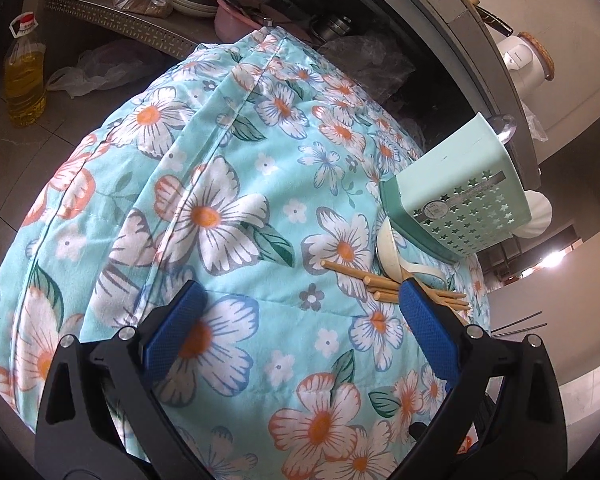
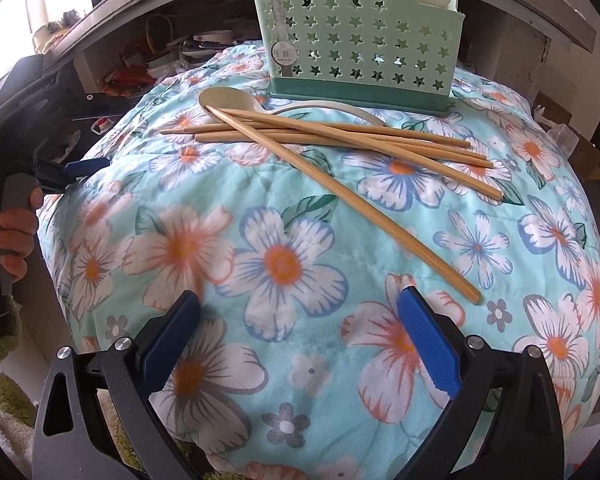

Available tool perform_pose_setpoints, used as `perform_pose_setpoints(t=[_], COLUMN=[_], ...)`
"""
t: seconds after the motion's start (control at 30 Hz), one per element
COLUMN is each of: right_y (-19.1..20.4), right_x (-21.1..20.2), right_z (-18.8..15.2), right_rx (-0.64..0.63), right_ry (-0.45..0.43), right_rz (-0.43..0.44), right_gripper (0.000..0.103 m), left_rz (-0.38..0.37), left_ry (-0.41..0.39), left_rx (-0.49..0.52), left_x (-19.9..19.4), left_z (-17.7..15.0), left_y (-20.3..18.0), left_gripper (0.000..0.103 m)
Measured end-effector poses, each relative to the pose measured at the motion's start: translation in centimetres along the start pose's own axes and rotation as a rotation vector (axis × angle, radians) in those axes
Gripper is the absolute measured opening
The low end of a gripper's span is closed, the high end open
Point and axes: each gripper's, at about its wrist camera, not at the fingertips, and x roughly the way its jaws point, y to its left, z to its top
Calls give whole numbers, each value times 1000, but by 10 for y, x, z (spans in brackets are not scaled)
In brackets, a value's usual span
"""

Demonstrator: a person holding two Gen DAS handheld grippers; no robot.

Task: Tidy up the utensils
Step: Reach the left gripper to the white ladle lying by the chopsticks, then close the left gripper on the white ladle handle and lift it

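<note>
A mint-green utensil holder (image 2: 356, 36) with star-shaped holes stands upright at the far side of a floral cloth (image 2: 284, 264); something white sticks out of its top. In front of it lie several wooden chopsticks (image 2: 340, 136), crossed, on top of a cream spoon (image 2: 228, 100). My right gripper (image 2: 300, 304) is open above the cloth, short of the nearest chopstick's end. In the left wrist view the utensil holder (image 1: 460, 196), spoon (image 1: 392, 252) and chopsticks (image 1: 364, 280) are at the right. My left gripper (image 1: 300, 296) is open, its right fingertip beside the chopsticks.
The floral cloth (image 1: 220, 208) covers a rounded, raised surface. Behind it is a shelf (image 1: 132, 16) with bowls and bags, and an oil bottle (image 1: 24, 80) stands on the floor at left. A hand (image 2: 12, 236) holds the left gripper's handle at the left edge.
</note>
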Motion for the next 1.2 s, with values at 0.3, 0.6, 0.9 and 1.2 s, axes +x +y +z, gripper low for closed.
perform_pose_setpoints(t=[0.3,0.6,0.9,1.2], right_y=[1,2,2,2], right_x=[2,5,4,4], right_z=[3,5,4,4], right_rx=[-1,-1,0,0], right_ry=[25,34,31,28], right_rz=[-4,-12,-13,-14], right_gripper=[97,97,97,97], left_rz=[-44,1,26,32], left_ry=[-41,165,214,18], left_rx=[285,338,361,425], left_x=[4,69,82,35], left_z=[24,41,32,22], left_y=[-61,-75,-80,-90], left_gripper=[92,37,3,3])
